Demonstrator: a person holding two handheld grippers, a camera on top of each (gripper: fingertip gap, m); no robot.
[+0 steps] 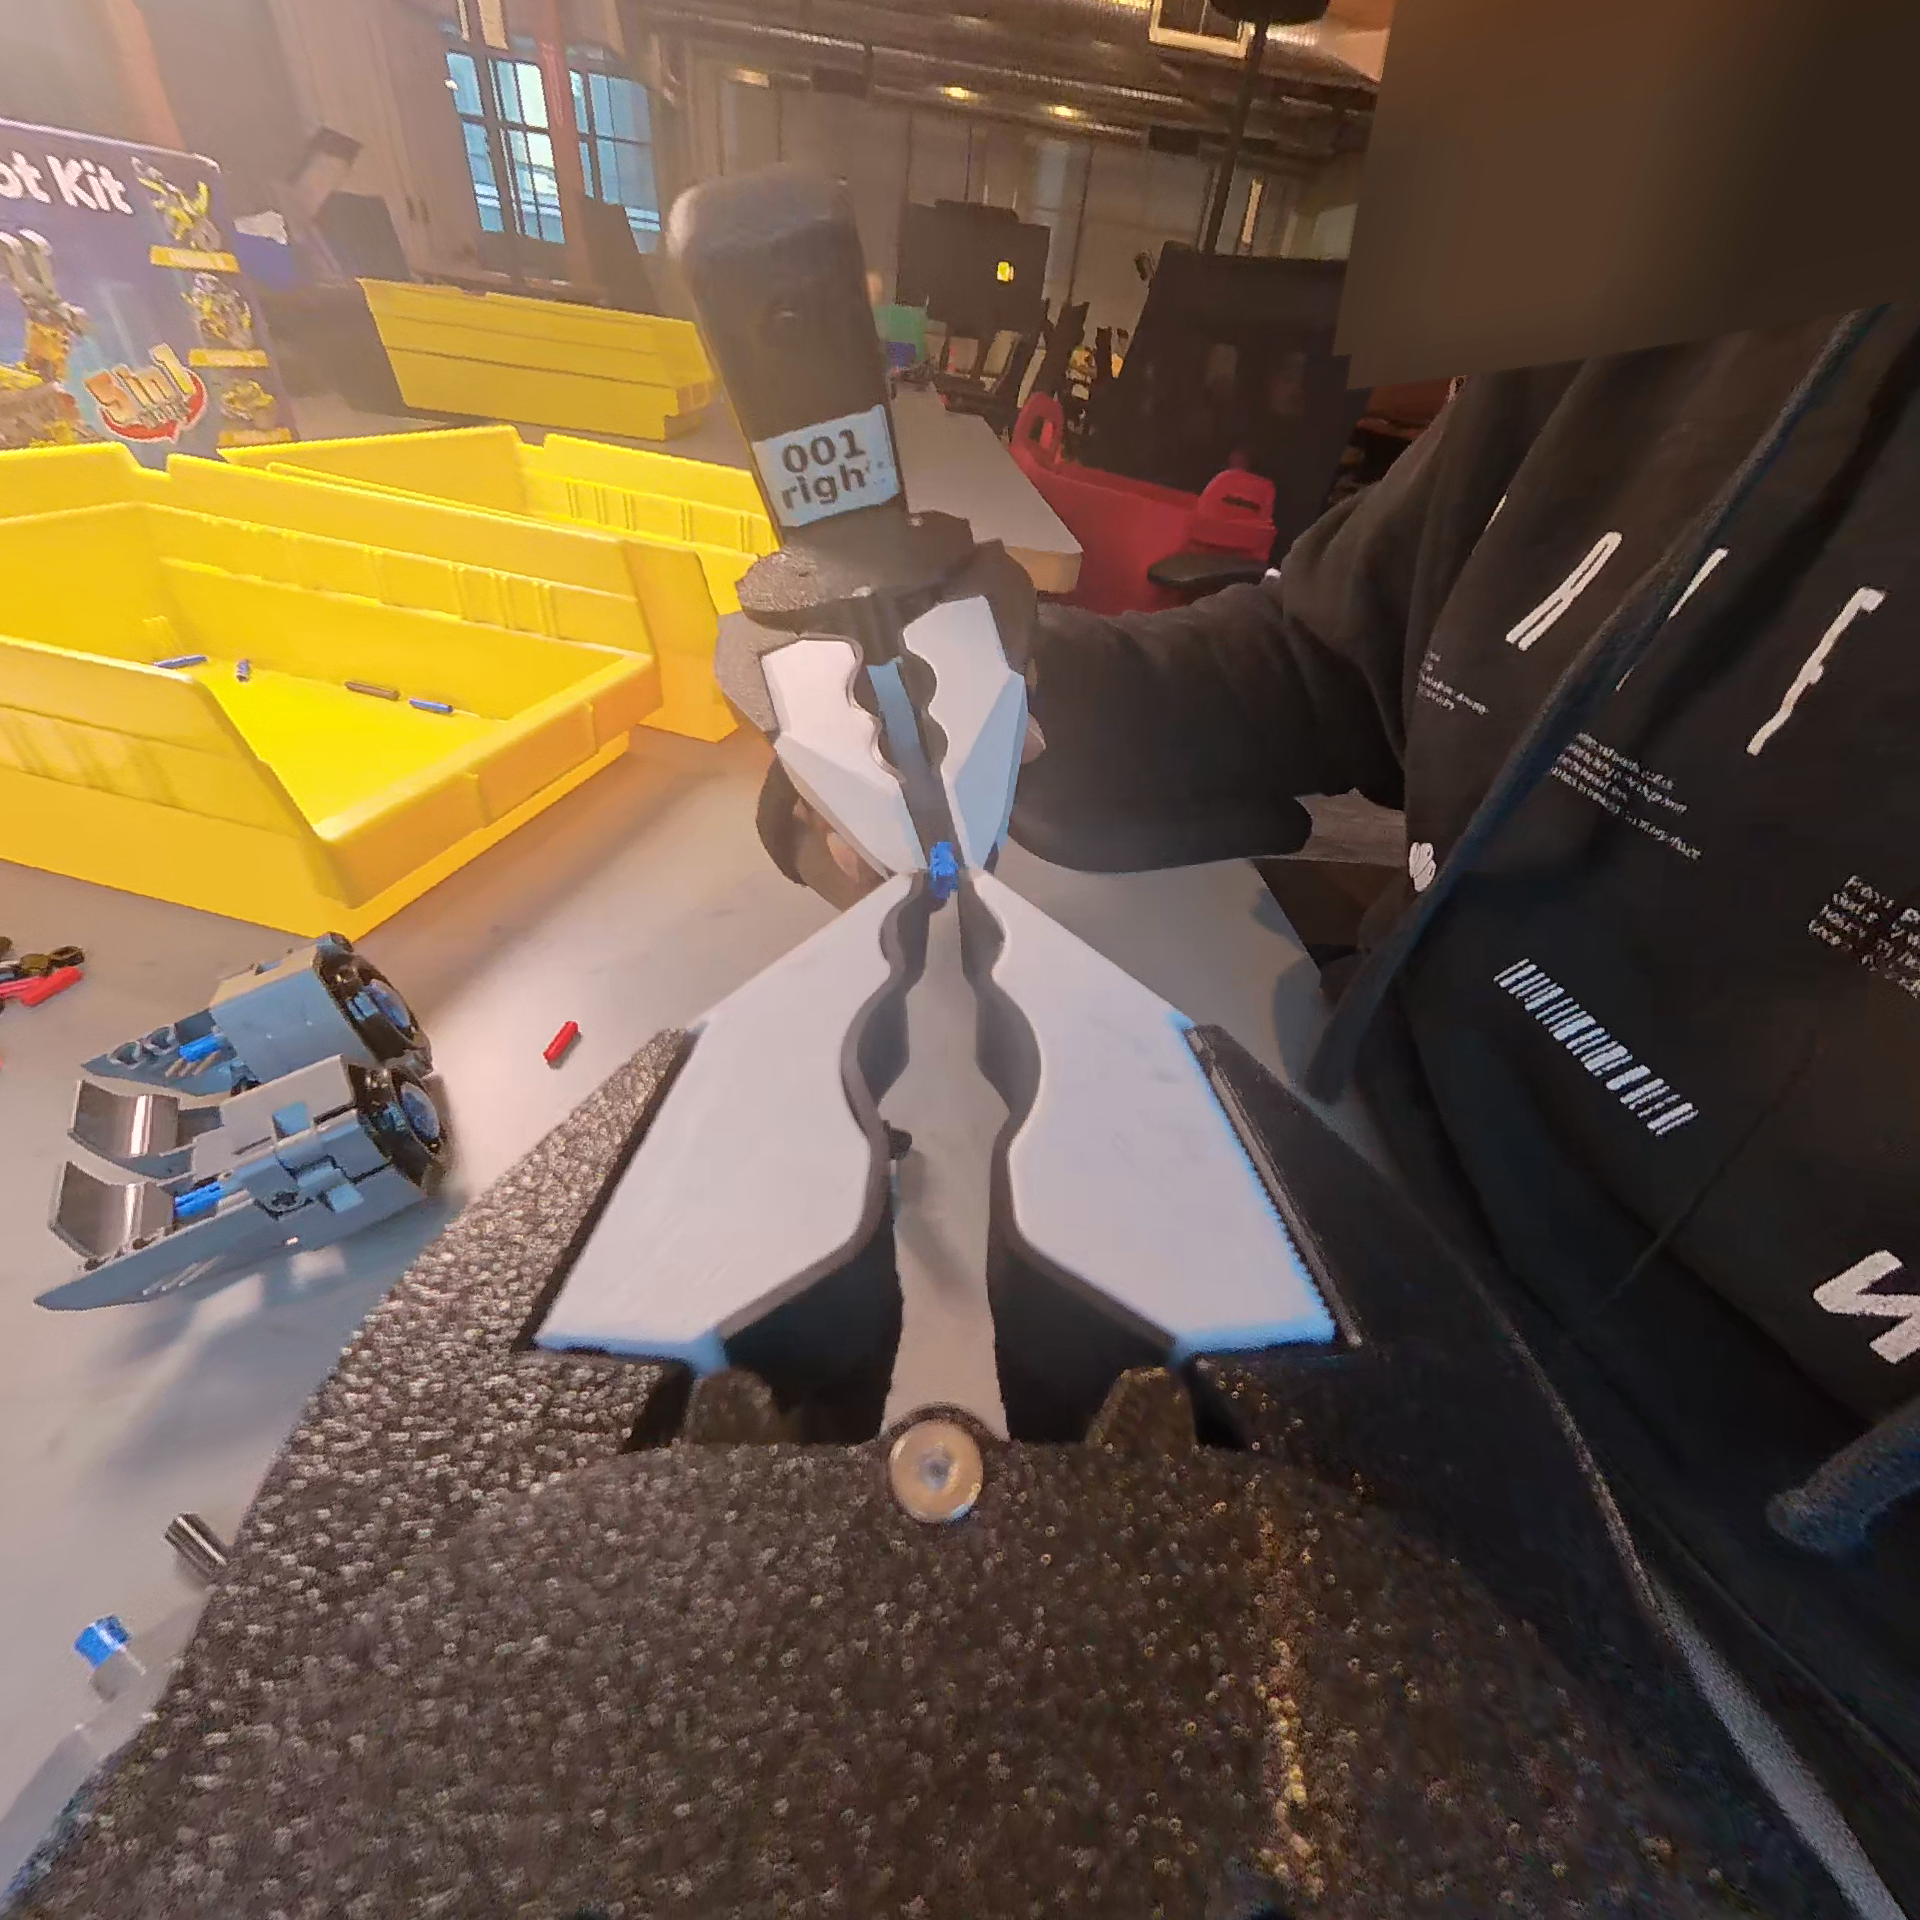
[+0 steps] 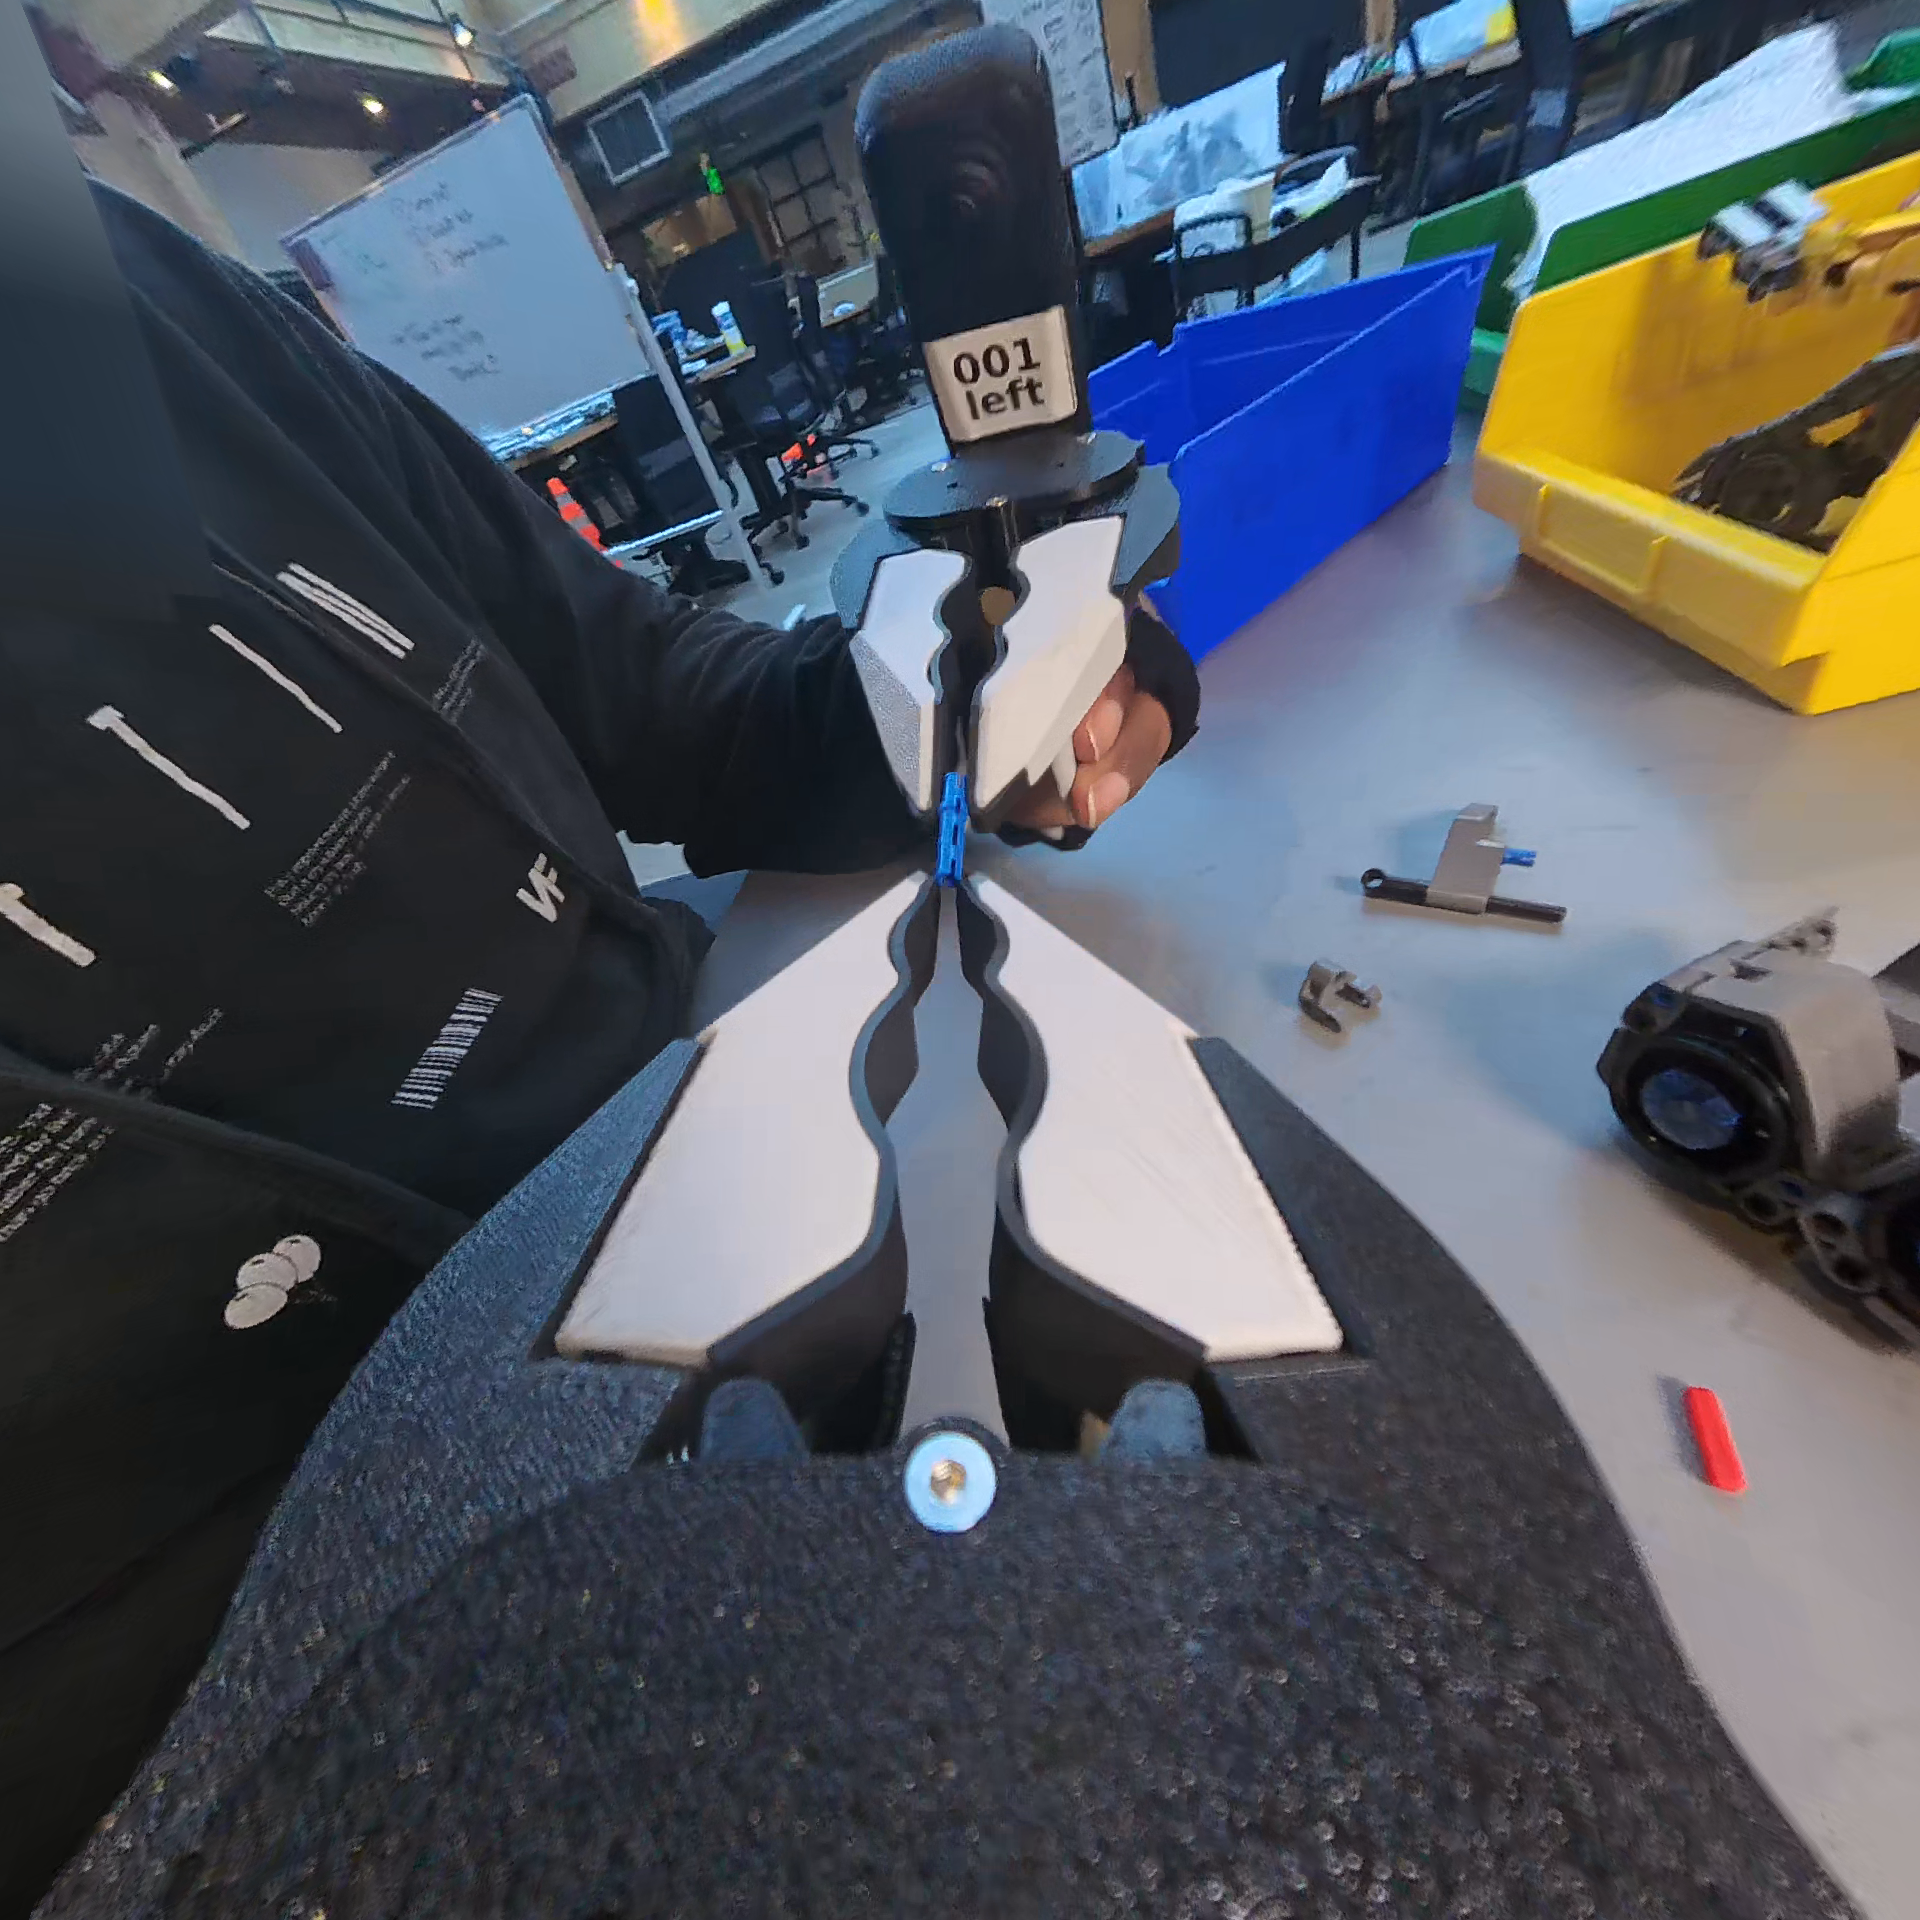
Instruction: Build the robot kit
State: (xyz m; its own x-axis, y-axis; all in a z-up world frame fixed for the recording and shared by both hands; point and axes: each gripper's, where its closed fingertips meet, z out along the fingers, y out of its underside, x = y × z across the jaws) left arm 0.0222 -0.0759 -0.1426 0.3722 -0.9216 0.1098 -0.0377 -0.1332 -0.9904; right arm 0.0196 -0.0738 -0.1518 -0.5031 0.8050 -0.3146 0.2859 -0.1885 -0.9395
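Blue pin between both grippers' jaws

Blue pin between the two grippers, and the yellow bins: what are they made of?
Blue pin: looks like hard moulded plastic, with an even saturated colour and a ribbed shape. Yellow bins: likely injection-moulded plastic, semi-gloss, with stiffening ribs and soft highlights. Both guessed from look alone.

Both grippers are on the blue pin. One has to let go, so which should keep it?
Left, marginally. The blue pin runs up between the left gripper's fingers, while the right gripper nips only its very end. Both are shut on it, so it is a close call.
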